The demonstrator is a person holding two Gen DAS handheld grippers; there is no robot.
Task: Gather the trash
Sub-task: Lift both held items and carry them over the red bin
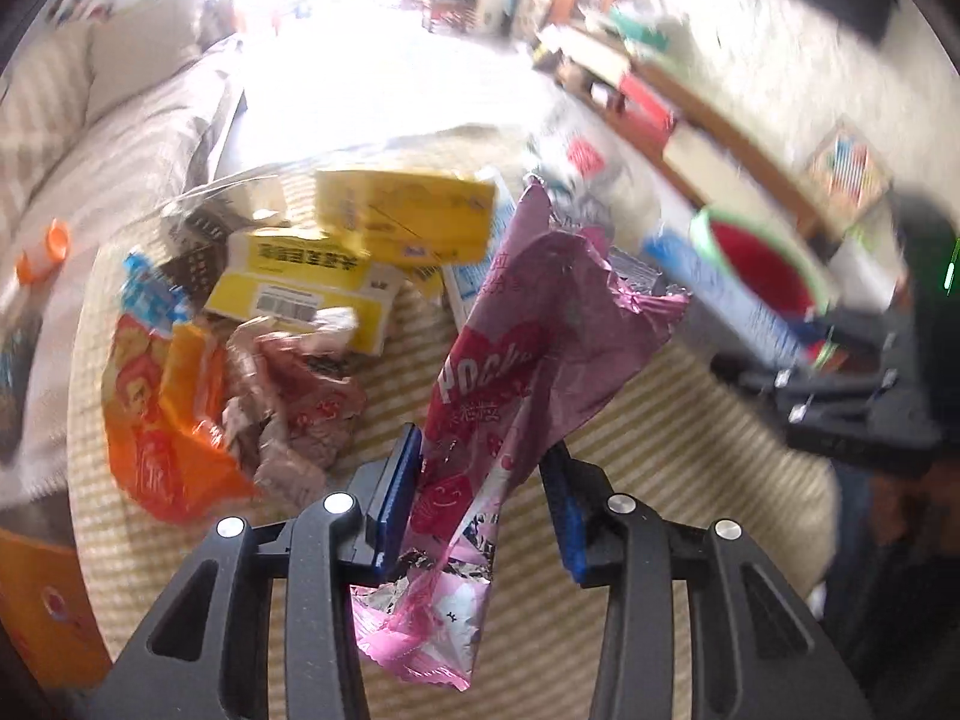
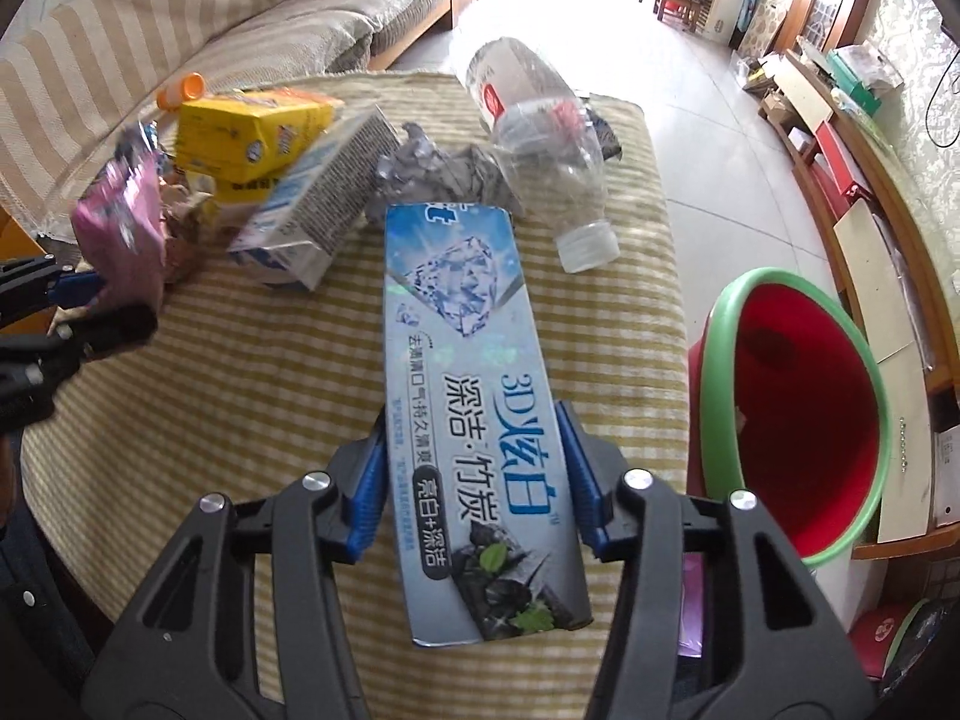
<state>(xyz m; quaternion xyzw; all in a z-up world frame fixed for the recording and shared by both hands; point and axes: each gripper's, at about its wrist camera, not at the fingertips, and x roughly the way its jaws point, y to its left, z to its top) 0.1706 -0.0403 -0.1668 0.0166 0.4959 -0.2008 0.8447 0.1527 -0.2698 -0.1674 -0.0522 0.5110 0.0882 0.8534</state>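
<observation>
My left gripper [image 1: 480, 498] is shut on a pink Pocky wrapper [image 1: 510, 372] and holds it above the striped table cloth [image 1: 660, 450]. My right gripper [image 2: 474, 480] is shut on a blue toothpaste box [image 2: 474, 396], lifted over the cloth [image 2: 240, 396]. The red bin with a green rim [image 2: 798, 420] stands just right of the table; it also shows in the left wrist view [image 1: 762, 264]. The left gripper with the wrapper [image 2: 120, 222] shows at the left of the right wrist view. The right gripper with the box [image 1: 720, 294] shows at the right of the left wrist view.
On the cloth lie yellow cartons [image 2: 252, 126], a blue-white carton [image 2: 312, 204], crumpled foil [image 2: 432, 174], a clear plastic bottle [image 2: 540, 138] and an orange snack bag [image 1: 162, 420]. A striped sofa [image 2: 180, 18] is behind. Shelves with boxes [image 2: 870, 192] line the right wall.
</observation>
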